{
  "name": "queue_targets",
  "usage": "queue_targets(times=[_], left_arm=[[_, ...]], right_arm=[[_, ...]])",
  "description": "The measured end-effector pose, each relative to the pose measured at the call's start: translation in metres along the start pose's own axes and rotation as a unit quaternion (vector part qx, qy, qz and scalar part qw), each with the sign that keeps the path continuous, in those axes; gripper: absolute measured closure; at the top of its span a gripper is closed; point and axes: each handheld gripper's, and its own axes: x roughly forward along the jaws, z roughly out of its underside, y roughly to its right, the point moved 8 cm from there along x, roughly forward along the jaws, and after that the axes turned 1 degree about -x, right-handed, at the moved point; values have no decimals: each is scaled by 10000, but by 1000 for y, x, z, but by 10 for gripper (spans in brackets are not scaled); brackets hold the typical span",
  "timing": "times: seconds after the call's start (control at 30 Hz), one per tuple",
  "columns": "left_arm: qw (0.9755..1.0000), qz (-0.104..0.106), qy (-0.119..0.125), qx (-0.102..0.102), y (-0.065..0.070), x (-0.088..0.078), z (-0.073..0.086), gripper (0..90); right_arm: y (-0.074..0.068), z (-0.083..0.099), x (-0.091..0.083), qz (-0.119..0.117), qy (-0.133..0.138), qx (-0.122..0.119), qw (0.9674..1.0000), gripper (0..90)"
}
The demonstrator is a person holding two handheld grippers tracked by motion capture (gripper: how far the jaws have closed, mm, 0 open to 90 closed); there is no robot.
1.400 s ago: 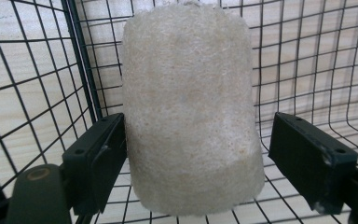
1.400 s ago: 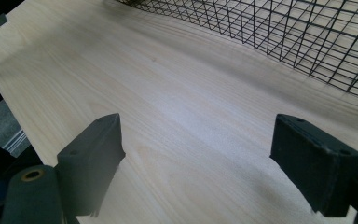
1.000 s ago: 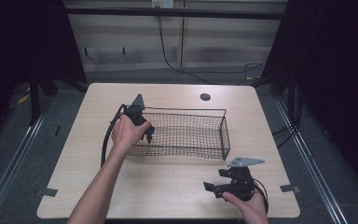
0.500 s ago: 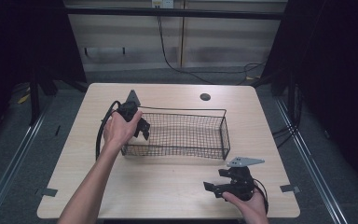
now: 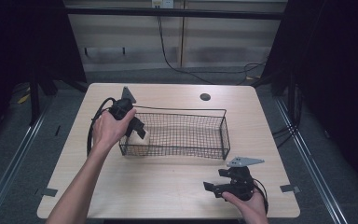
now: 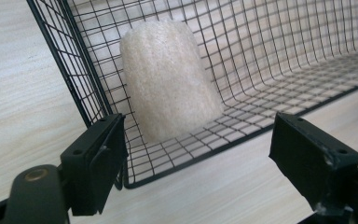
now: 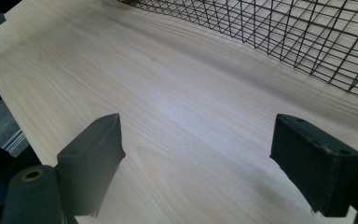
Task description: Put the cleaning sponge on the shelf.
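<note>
Wire basket (image 5: 182, 133): one, on table (image 5: 168, 186) | pale sponge (image 6: 168, 79): one, inside basket corner | left gripper (image 6: 200, 158): jaws apart, empty | right gripper (image 7: 200, 163): jaws apart, empty

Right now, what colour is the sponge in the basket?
Off-white, cream; the sponge shows best in the left gripper view.

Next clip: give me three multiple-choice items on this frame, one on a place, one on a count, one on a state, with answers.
1. Where does the pale sponge lie?
A. beside the table's round hole
B. inside the wire basket, at its left end
C. under the right tongs

2. How many things lie in the basket?
A. one
B. two
C. four

3. How do the left tongs stand?
A. shut on the sponge
B. shut on the basket rim
C. open

Answers: 1 B, mesh surrounds it in the left gripper view. 2 A, the sponge alone. 3 C, jaws wide apart, nothing between.
</note>
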Motion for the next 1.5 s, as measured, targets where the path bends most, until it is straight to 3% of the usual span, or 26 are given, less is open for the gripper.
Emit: queue_targets(times=[0.2, 0.33, 0.5, 0.63, 0.77, 0.8, 0.93, 1.0, 1.07, 1.1, 1.2, 1.3, 1.5], left_arm=[[9994, 59, 164, 308, -1, -9, 9, 209], [9976, 128, 389, 562, 0, -17, 19, 210], [9932, 240, 692, 906, 3, -25, 34, 210], [9903, 327, 917, 996, 0, -26, 43, 209], [9881, 343, 958, 1152, -5, -24, 56, 203], [9869, 420, 1020, 1181, -5, -23, 59, 203], [9837, 346, 1104, 1375, -6, -20, 72, 207], [9803, 433, 1226, 1485, -5, -20, 79, 206], [9783, 531, 1339, 1492, -4, -19, 85, 207], [9761, 571, 1456, 1511, -3, -18, 87, 207], [9737, 635, 1600, 1495, -5, -14, 94, 207], [9691, 777, 1725, 1581, -4, -8, 104, 206], [9687, 757, 1742, 1597, -7, 2, 118, 204]], right_arm=[[0, 0, 0, 5, -4, 6, 10000, 164], [0, 0, 0, 10, -9, 8, 10000, 165], [0, 0, 0, 21, -6, 14, 10000, 165], [1, 0, 0, 22, -5, 11, 10000, 165], [2, 0, 1, 43, -9, 17, 10000, 164], [1, 0, 1, 42, -10, 17, 10000, 164], [2, 0, 1, 61, -14, 15, 10000, 165], [2, 0, 1, 66, -17, 13, 10000, 165], [2, 0, 1, 57, -5, 8, 10000, 164], [2, 0, 1, 56, -6, 5, 10000, 165], [2, 1, 1, 79, -18, 13, 10000, 164], [1, 1, 1, 97, -35, 16, 9999, 165], [4, 0, 2, 165, 37, 61, 9998, 165]])
